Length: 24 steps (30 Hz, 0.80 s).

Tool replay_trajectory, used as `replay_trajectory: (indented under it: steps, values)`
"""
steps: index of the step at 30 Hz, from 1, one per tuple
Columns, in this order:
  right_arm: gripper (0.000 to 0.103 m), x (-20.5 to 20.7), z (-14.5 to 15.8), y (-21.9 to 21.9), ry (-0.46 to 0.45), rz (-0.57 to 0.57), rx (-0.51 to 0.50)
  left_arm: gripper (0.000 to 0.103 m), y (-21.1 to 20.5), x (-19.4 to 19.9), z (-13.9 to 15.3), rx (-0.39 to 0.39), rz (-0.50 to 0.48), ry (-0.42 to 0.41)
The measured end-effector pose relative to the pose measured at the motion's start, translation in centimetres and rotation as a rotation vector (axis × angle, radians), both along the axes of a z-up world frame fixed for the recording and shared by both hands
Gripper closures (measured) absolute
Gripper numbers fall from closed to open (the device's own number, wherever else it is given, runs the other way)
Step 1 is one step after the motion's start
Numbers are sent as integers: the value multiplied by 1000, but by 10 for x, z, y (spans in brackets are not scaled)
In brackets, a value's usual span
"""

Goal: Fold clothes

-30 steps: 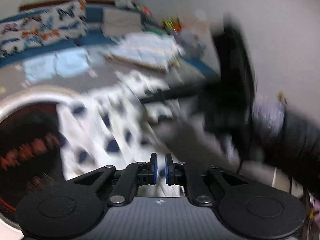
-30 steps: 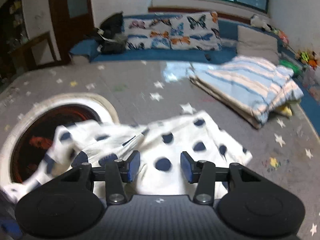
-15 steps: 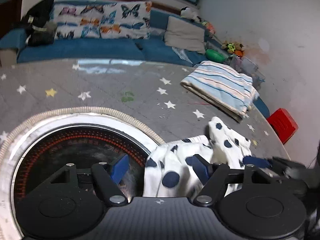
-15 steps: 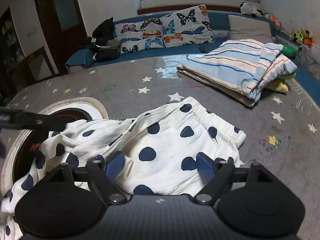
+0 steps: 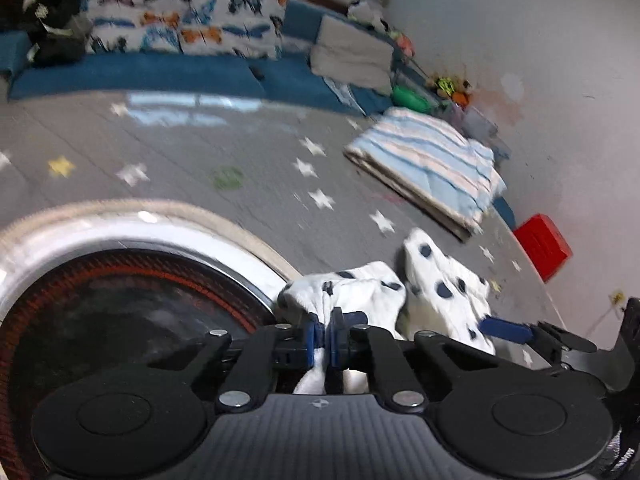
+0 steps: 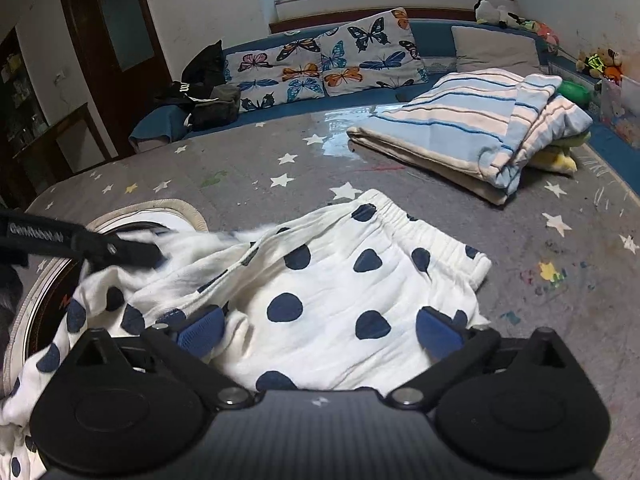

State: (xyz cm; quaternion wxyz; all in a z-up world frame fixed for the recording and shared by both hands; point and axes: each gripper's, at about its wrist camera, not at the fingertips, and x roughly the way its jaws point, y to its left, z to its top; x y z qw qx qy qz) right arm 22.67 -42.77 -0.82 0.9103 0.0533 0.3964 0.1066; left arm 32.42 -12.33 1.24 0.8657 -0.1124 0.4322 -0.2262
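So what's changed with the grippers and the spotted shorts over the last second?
The left gripper opened, then closed again, and now pinches a bunched fold of the polka-dot shorts. The right gripper has just been opening: its jaws stand wide over the shorts, pads off the cloth. The garment now lies flatter. The striped blanket and round mat stayed put.
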Motion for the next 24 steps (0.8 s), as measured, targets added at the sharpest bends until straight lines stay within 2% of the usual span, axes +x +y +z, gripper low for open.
replay_trajectory:
  steps: [7, 12, 14, 19, 24]
  values:
    - [0, 6, -5, 8, 22, 5, -27, 95, 50, 10, 26, 75, 138, -125]
    - [0, 7, -7, 14, 15, 20, -58, 95, 93, 25, 26, 124, 229, -145]
    - [0, 8, -8, 16, 16, 22, -65, 95, 108, 31, 23, 169, 260, -155]
    - [0, 10, -9, 19, 19, 26, -85, 92, 142, 42, 7, 248, 316, -112]
    - [0, 10, -11, 24, 19, 29, -125, 89, 167, 44, -7, 278, 371, -83]
